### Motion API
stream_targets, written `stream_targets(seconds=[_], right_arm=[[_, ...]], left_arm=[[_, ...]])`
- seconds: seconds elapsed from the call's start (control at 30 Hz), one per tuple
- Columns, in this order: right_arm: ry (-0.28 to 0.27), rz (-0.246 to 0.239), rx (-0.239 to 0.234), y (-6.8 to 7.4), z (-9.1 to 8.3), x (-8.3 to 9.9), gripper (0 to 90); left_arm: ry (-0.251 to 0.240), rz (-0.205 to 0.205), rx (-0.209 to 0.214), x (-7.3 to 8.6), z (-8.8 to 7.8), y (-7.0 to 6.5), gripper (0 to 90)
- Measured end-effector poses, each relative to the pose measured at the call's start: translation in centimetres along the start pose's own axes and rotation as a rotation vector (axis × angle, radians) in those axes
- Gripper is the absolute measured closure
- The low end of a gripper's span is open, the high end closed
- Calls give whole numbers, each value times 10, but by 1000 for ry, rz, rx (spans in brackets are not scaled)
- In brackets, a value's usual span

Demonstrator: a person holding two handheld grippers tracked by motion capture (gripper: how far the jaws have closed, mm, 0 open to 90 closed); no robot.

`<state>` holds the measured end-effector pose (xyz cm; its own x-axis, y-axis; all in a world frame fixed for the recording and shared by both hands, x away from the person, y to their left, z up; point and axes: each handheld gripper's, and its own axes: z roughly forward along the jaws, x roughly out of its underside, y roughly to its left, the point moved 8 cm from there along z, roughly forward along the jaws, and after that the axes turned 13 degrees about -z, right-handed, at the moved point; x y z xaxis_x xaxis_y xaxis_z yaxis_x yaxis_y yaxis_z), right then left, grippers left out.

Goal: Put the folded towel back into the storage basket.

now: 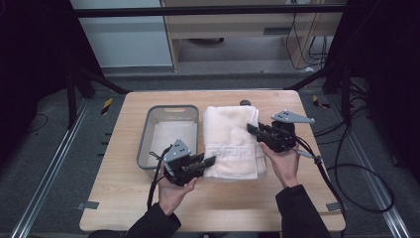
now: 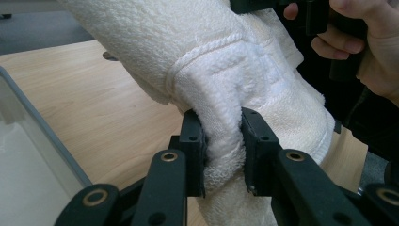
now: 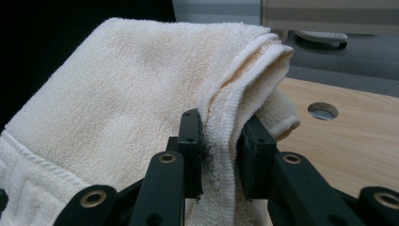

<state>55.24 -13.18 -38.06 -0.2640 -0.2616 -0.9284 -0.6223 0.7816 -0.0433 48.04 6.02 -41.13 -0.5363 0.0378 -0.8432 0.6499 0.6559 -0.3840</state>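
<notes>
1. Left gripper [image 2: 221,146]: black two-jaw claw, clamped narrow on a bunched edge of the folded cream-white terry towel [image 2: 226,70]. In the left gripper view the cloth is squeezed tight between the two pads and bulges out above and below them.
2. Right gripper [image 3: 221,150]: same black claw, also clamped narrow on the towel [image 3: 117,103]. It pinches several stacked layers at a folded hem; the layers fan out just past the pads.
3. In the high view the left gripper [image 1: 210,160] bites the towel's near-left corner and the right gripper [image 1: 251,128] bites its right edge, farther up. Each claw has a grey three-cornered plate on top and a trailing cable.
4. Towel [image 1: 230,141] location: middle of the table, long side running away from the person, just right of the bin. Whether it rests on the table or hangs clear, I cannot tell from the high view. In the left gripper view the gripped end sits above the wood.
5. Writing: no readable text or brand anywhere. The towel has a woven key-pattern band across its near end, nothing more.
6. Grey rectangular plastic bin [image 1: 173,110] with translucent walls: just left of the towel, upright, open top.
7. Light wooden table [image 1: 237,208]: round cable hole [image 3: 323,110] in the top, beyond the towel's far end.
8. The other hand [image 2: 371,52], holding its gripper, shows at top right of the left gripper view.
</notes>
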Motion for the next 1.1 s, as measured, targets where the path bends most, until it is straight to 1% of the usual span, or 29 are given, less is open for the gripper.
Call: stream_targets(seconds=[0.17,0.43,0.73,0.8,0.9,1.1], right_arm=[[-6,-6,3,2,4,-9,733],[-31,-13,-3,10,11,-27,733],[-39,-29,2,17,17,-42,733],[-46,-27,-1,19,18,-44,733],[-50,-25,-4,20,21,-48,733],[-57,-39,-5,26,27,-59,733]], left_arm=[[-12,-2,-12,-6,-5,5,723],[-46,-24,-16,-19,-19,13,723],[-65,-24,-36,-26,-28,20,722],[-70,-25,-42,-28,-31,22,722],[-77,-33,-44,-31,-35,25,723],[-95,-47,-50,-37,-43,31,723]])
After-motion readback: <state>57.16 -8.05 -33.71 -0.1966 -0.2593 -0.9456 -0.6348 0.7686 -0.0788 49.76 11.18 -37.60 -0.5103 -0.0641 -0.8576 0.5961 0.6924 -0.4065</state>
